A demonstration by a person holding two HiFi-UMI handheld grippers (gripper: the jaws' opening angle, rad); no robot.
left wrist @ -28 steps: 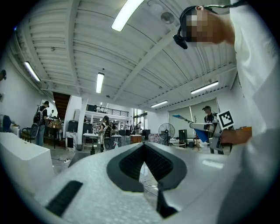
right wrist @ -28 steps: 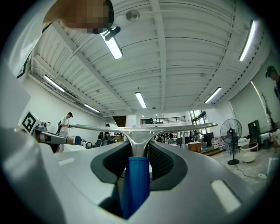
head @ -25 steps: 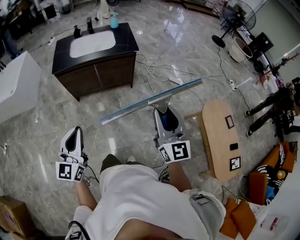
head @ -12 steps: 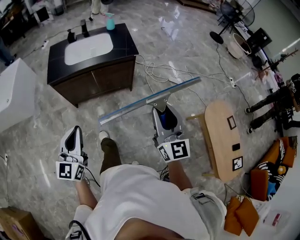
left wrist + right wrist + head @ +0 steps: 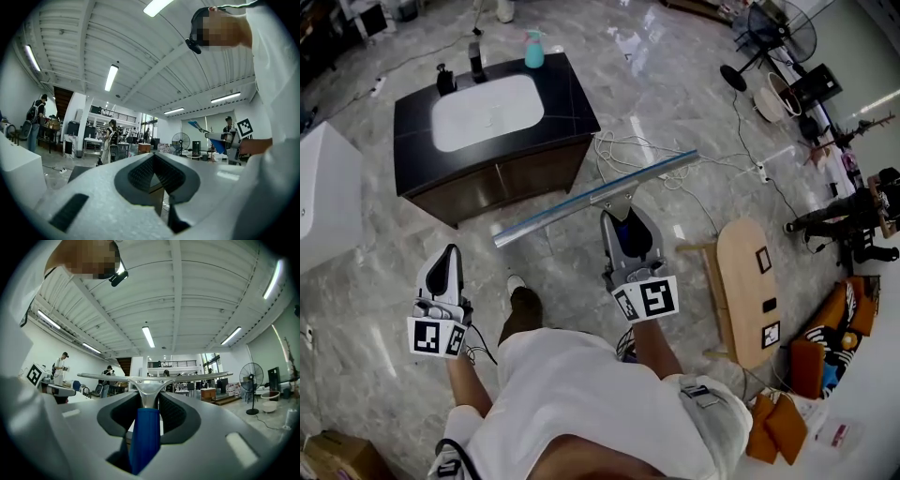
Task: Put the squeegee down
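The squeegee (image 5: 591, 199) has a long metal blade and a blue handle (image 5: 630, 239). My right gripper (image 5: 622, 217) is shut on that handle and holds the blade level above the floor, crosswise in front of the person. In the right gripper view the blue handle (image 5: 145, 437) sits between the pads, and the blade (image 5: 149, 378) spreads across beyond the tips. My left gripper (image 5: 448, 251) is at the lower left, shut with nothing in it. In the left gripper view its pads (image 5: 140, 171) meet at the tip.
A dark vanity (image 5: 572, 103) with a white sink (image 5: 487, 111) and a teal soap bottle (image 5: 534, 49) stands ahead. Loose cables (image 5: 628, 150) lie on the marble floor. A wooden bench (image 5: 745, 281) is to the right and a white box (image 5: 323, 197) to the left.
The person has walked towards the vanity, which now sits nearer and more central. Both grippers came along, with the squeegee still held level in the right one.
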